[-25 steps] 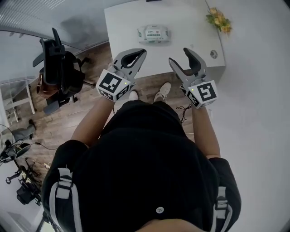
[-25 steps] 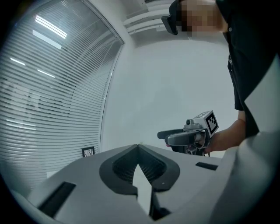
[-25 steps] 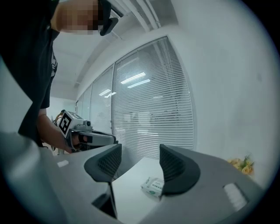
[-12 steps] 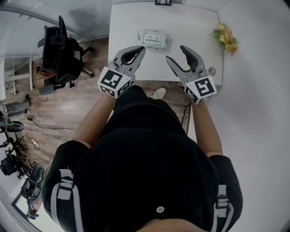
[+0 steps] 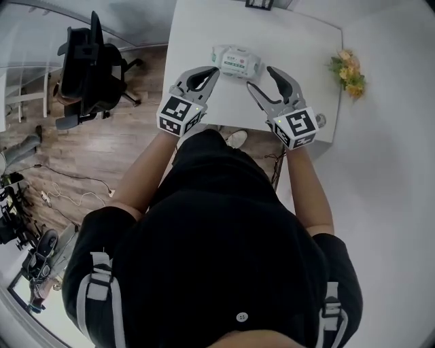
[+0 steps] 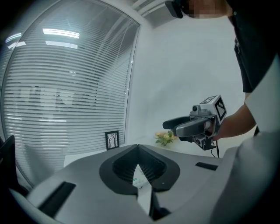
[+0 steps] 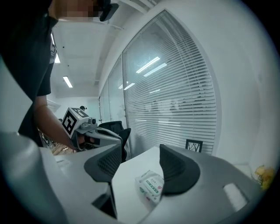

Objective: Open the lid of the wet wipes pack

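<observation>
The wet wipes pack [image 5: 236, 62] is white with a green label and lies flat on the white table [image 5: 292, 41], lid down. My left gripper [image 5: 213, 72] hovers just left of and before the pack, its jaws shut with nothing held. My right gripper [image 5: 261, 78] stands open just right of the pack, not touching it. In the left gripper view a sliver of the pack [image 6: 141, 180] shows through the slit under the shut left gripper [image 6: 138, 146]. In the right gripper view the pack [image 7: 151, 186] lies between and beyond the spread jaws of the right gripper [image 7: 141, 152].
A small bunch of yellow flowers [image 5: 348, 71] lies at the table's right edge. A little framed picture [image 5: 258, 3] stands at its far edge. A black office chair [image 5: 92, 68] stands on the wood floor to the left. The person's body fills the near view.
Both grippers have moved forward over the table's near edge and now flank the pack. Neither gripper's jaws have changed.
</observation>
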{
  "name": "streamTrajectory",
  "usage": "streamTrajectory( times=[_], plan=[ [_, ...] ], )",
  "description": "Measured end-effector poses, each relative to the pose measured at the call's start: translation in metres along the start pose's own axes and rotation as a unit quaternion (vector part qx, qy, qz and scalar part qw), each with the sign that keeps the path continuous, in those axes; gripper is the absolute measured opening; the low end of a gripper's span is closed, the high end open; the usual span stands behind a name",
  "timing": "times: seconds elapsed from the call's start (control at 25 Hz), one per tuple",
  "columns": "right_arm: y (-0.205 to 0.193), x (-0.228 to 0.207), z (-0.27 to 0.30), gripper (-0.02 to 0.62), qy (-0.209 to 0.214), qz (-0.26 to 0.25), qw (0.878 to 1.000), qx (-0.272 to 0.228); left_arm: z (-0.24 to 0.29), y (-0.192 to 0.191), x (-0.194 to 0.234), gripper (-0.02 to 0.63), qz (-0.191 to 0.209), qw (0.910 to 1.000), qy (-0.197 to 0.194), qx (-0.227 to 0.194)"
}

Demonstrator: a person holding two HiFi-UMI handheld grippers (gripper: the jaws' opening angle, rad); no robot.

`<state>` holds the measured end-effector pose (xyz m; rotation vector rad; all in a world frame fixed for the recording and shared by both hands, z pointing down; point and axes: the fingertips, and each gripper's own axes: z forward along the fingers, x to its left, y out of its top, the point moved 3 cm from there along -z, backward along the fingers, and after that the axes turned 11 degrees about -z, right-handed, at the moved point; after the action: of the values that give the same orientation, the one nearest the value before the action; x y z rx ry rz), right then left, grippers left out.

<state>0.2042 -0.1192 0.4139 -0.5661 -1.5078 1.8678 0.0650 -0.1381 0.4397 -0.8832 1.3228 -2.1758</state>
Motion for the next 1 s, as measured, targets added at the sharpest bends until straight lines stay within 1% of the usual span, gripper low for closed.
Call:
streamTrajectory(
  times=[0.08, 0.2, 0.32, 0.64, 1.0],
  plan=[
    [-0.01, -0.005, 0.013, 0.281, 0.006, -0.002, 1.0, 0.015, 0.011, -0.009, 0.013, 0.008, -0.006, 0.9999, 0.007, 0.013],
    [-0.026, -0.012, 0.033, 0.281, 0.014, -0.009, 0.999, 0.04, 0.028, -0.022, 0.028, 0.008, -0.018, 0.9993, 0.005, 0.031],
    [-0.041, -0.02, 0.055, 0.281, 0.019, -0.011, 0.998, 0.06, 0.046, -0.036, 0.044, 0.008, -0.02, 0.9983, 0.004, 0.054],
    [-0.08, -0.032, 0.101, 0.281, 0.041, -0.014, 0.993, 0.106, 0.081, -0.081, 0.079, 0.008, -0.039, 0.9926, 0.009, 0.114],
    [-0.14, -0.041, 0.141, 0.281, 0.064, -0.03, 0.982, 0.178, 0.118, -0.12, 0.108, 0.008, -0.05, 0.985, 0.015, 0.164]
  ],
)
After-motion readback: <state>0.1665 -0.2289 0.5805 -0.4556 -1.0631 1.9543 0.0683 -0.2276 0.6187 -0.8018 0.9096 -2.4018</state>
